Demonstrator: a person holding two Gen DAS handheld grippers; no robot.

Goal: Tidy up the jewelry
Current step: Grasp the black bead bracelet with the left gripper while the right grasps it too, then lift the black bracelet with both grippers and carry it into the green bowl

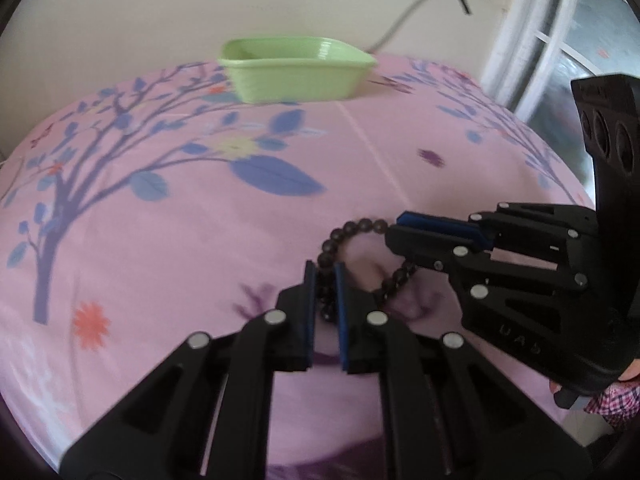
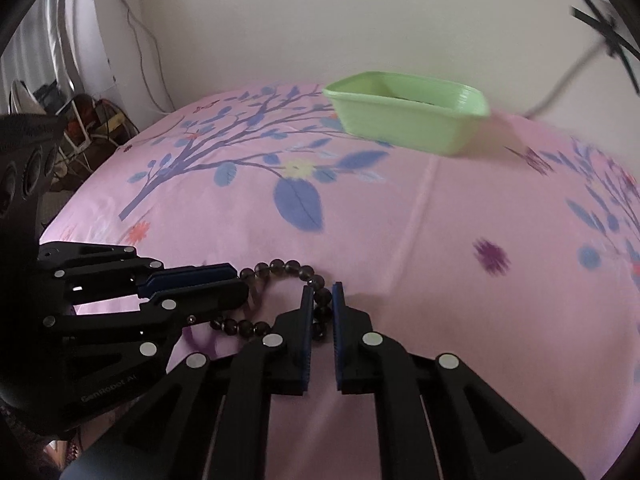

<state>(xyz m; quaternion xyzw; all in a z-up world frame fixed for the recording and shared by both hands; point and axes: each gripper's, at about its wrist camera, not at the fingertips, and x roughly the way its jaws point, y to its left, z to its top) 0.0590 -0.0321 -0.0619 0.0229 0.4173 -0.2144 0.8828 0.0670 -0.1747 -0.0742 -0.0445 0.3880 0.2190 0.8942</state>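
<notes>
One dark beaded bracelet [image 1: 352,256], one green plastic tub [image 1: 296,70], two tools. Left tool [image 1: 324,280]: narrow, pads clamped on the bracelet's left arc. Right tool [image 2: 322,300]: narrow, pads clamped on the bracelet's right arc, so the loop is held between both, near edge of the surface. Whether the beads touch the cloth cannot be told. Tub stands far, well apart from the bracelet, open cloth between them. Surface: pink tablecloth [image 2: 420,220] with blue tree and flower print, one crease running near to far. Cream wall behind; window [image 1: 560,40] far right, taped cable [image 1: 404,16] on wall.
</notes>
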